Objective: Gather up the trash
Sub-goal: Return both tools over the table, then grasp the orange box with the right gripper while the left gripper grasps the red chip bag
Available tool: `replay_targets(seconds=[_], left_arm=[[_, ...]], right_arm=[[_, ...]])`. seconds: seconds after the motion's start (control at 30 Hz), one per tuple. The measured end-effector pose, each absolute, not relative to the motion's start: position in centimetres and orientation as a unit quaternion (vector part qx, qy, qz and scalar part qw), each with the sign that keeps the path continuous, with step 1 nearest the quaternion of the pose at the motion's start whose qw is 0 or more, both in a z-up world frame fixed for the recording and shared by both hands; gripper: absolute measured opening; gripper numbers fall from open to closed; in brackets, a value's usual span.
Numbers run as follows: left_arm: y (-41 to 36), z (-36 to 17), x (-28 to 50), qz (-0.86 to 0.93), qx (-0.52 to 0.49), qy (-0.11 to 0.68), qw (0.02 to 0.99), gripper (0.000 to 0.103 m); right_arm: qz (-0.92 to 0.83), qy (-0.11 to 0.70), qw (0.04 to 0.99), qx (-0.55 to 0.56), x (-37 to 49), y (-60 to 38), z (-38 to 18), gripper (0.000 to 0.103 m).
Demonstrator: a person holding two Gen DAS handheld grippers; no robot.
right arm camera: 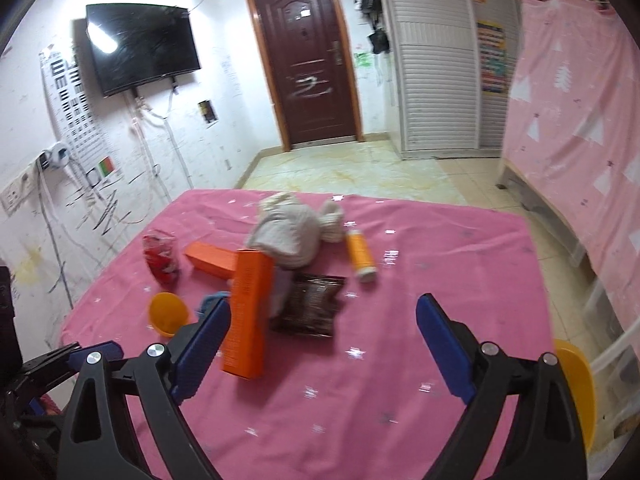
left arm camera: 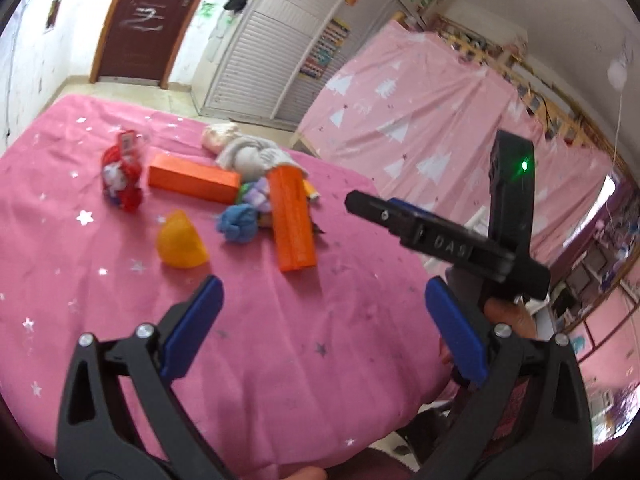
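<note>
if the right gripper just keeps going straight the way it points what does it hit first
Most likely the dark snack wrapper, which lies on the pink tablecloth ahead of the open right gripper, between its fingers. The upright-looking orange box sits just left of that line and might be clipped; depth is hard to judge.

Two orange boxes lie on the pink-covered desk (right arm camera: 440, 240): one long box (right arm camera: 248, 312) at frame centre, one shorter box (right arm camera: 210, 259) just left of centre behind it. One orange cup (right arm camera: 168, 313) sits at lower left. One red wrapper (right arm camera: 162, 258) is at left. One dark foil packet (right arm camera: 312, 306) lies at centre. One orange-and-white bottle (right arm camera: 360, 255) lies right of centre. One grey cloth bundle (right arm camera: 288, 236) sits at upper centre. One blue scrap (left arm camera: 237, 222) lies mid-frame.
</note>
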State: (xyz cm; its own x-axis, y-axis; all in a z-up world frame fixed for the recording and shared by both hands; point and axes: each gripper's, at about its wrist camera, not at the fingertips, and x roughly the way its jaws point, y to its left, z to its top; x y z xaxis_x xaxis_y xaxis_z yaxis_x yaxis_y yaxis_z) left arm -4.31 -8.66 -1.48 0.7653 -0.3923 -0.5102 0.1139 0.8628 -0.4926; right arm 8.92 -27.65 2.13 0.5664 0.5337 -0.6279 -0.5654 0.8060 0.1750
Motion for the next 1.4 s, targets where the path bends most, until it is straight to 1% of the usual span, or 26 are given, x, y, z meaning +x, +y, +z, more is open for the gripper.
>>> replay_targets(seconds=[0.13, 0.23, 0.3, 0.4, 0.53, 0.63, 0.73, 0.87, 1.0, 1.07, 1.13, 1.27, 1.33, 1.4], left_arm=[[-8.0, -2.1, -4.0, -0.103, -0.220, 0.337, 0.910, 0.097], [-6.6, -2.6, -4.0, -0.100, -0.249, 0.339, 0.902, 0.097], [-6.0, -2.4, -3.9, -0.085, -0.244, 0.335, 0.906, 0.097], [-5.2, -1.4, -3.7, -0.062, -0.212, 0.326, 0.919, 0.097], [-2.7, 0.9, -3.1, -0.012, -0.183, 0.294, 0.938, 0.097], [-1.4, 2.1, -2.4, 0.033, -0.140, 0.278, 0.950, 0.097], [-0.7, 2.4, -0.7, 0.067, -0.086, 0.284, 0.953, 0.097], [-0.6, 1.6, 2.0, 0.098, -0.042, 0.318, 0.942, 0.097], [-0.8, 0.6, 4.3, 0.090, -0.026, 0.344, 0.934, 0.097], [-0.9, 0.1, 5.1, 0.087, -0.022, 0.358, 0.929, 0.097], [-0.9, -0.4, 6.1, 0.081, -0.022, 0.372, 0.924, 0.097], [-0.5, -1.3, 7.1, 0.079, -0.024, 0.394, 0.916, 0.097], [-0.3, -1.7, 7.4, 0.082, -0.028, 0.402, 0.912, 0.097], [-0.3, -2.1, 7.6, 0.081, -0.030, 0.407, 0.909, 0.097]], right_arm=[[0.345, 0.352, 0.870, -0.018, 8.9, -25.9, 2.0, 0.087], [0.359, 0.357, 0.862, -0.021, 9.0, -24.6, 1.6, 0.087], [0.366, 0.364, 0.856, -0.023, 9.1, -23.8, 1.2, 0.087], [0.374, 0.377, 0.847, -0.012, 9.3, -23.3, 0.8, 0.087], [0.358, 0.373, 0.856, -0.028, 9.3, -22.7, 0.8, 0.087], [0.348, 0.371, 0.860, -0.038, 9.1, -22.3, 0.8, 0.087], [0.342, 0.367, 0.864, -0.049, 8.8, -21.9, 0.6, 0.087], [0.335, 0.368, 0.865, -0.069, 8.4, -21.2, 0.1, 0.085], [0.329, 0.373, 0.864, -0.077, 8.4, -20.5, -0.4, 0.075], [0.324, 0.375, 0.865, -0.080, 8.6, -20.5, -0.8, 0.067], [0.319, 0.378, 0.865, -0.084, 8.8, -20.4, -1.0, 0.054], [0.321, 0.380, 0.864, -0.082, 9.0, -20.4, -1.1, 0.046], [0.322, 0.381, 0.863, -0.082, 9.0, -20.4, -1.2, 0.035], [0.322, 0.383, 0.862, -0.084, 9.1, -20.4, -1.3, 0.032]])
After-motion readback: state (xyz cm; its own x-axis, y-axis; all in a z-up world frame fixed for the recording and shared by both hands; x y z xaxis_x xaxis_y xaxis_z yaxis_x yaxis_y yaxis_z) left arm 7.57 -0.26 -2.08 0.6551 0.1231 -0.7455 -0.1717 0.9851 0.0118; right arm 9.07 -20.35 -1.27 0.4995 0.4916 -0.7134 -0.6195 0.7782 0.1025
